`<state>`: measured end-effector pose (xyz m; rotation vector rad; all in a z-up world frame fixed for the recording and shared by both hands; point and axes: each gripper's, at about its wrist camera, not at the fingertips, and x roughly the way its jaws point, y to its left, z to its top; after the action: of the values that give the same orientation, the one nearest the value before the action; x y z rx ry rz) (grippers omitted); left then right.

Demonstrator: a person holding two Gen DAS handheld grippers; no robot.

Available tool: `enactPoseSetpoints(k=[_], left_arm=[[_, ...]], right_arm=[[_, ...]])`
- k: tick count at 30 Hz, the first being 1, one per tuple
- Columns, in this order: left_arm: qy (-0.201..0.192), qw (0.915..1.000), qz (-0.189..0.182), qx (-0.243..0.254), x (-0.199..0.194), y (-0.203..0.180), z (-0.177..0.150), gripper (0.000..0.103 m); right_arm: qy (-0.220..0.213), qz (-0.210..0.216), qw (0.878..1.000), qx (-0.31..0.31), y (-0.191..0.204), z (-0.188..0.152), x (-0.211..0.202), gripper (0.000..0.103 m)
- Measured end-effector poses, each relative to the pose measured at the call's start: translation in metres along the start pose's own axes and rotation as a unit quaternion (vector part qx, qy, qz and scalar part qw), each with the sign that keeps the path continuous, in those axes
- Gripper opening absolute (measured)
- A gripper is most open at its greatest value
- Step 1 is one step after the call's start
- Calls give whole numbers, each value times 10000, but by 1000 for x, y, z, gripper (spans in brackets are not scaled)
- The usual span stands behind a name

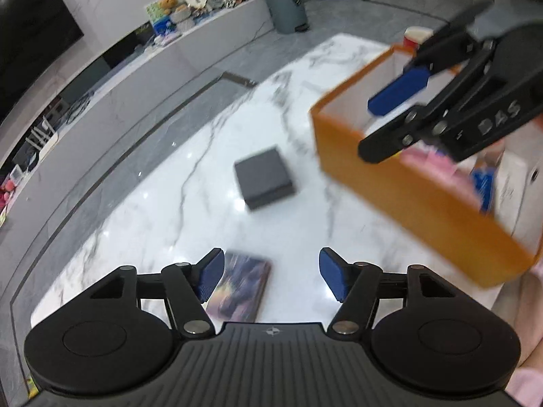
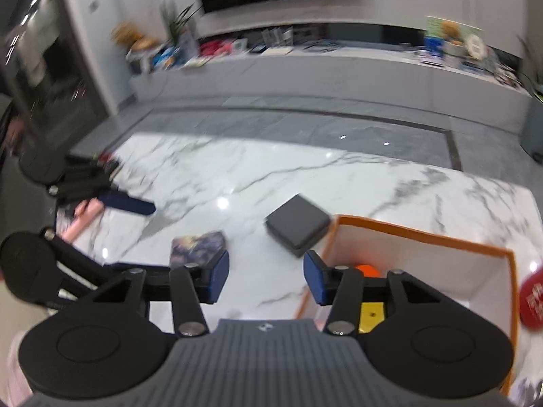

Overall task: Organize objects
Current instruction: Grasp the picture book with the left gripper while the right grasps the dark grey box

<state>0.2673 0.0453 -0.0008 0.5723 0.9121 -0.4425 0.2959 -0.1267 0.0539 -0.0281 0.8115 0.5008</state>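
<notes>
An orange box with white inside point(image 1: 407, 190) point(image 2: 424, 240) stands on the white marble table point(image 1: 152, 210) point(image 2: 237, 176); it holds pink, blue, yellow and orange items. A dark grey flat box point(image 1: 264, 176) point(image 2: 297, 224) lies left of it. A small picture-printed box point(image 1: 242, 285) point(image 2: 198, 246) lies nearer. My left gripper point(image 1: 271, 276) is open and empty above the printed box. My right gripper point(image 2: 266, 281) is open and empty over the orange box's left edge; it also shows in the left wrist view point(image 1: 390, 125).
A red-lidded cup point(image 1: 415, 37) point(image 2: 532, 302) stands by the orange box. A pink object point(image 2: 85, 217) lies at the table's left end near my left gripper point(image 2: 112, 200). A grey bin point(image 1: 286, 3) stands on the floor, and a cluttered TV bench point(image 2: 305, 64) is beyond.
</notes>
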Motion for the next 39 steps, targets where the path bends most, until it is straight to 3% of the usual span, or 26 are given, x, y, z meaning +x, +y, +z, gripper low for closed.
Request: enactPoseSetpoints(k=[7, 11, 13, 16, 19, 23, 27, 35, 39], left_arm=[[249, 9995, -169, -94, 42, 21, -27, 77], [375, 9987, -290, -184, 67, 38, -35, 79], [421, 9985, -301, -184, 78, 44, -38, 80], [468, 9981, -378, -89, 94, 51, -38, 80], [520, 9975, -485, 48, 108, 55, -38, 80], [582, 9961, -648, 166, 124, 59, -37, 80], [601, 9944, -844, 214, 130, 62, -38, 81], [727, 9914, -1069, 221, 133, 65, -43, 81], [771, 9900, -1177, 90, 132, 67, -46, 78]], right_arm=[[826, 203, 9961, -227, 18, 18, 62, 65], [1335, 164, 9852, -1062, 33, 29, 100, 79], [1520, 21, 9771, -1492, 35, 33, 121, 80], [1811, -87, 9609, -2093, 32, 39, 150, 81], [2149, -216, 9400, -2641, 28, 46, 180, 96], [2614, -364, 9055, -3323, 20, 55, 215, 97], [3026, -165, 8853, -3527, 10, 65, 240, 97], [3363, -276, 8766, -3432, -7, 76, 277, 98], [3445, -168, 8817, -3221, -12, 75, 287, 98]])
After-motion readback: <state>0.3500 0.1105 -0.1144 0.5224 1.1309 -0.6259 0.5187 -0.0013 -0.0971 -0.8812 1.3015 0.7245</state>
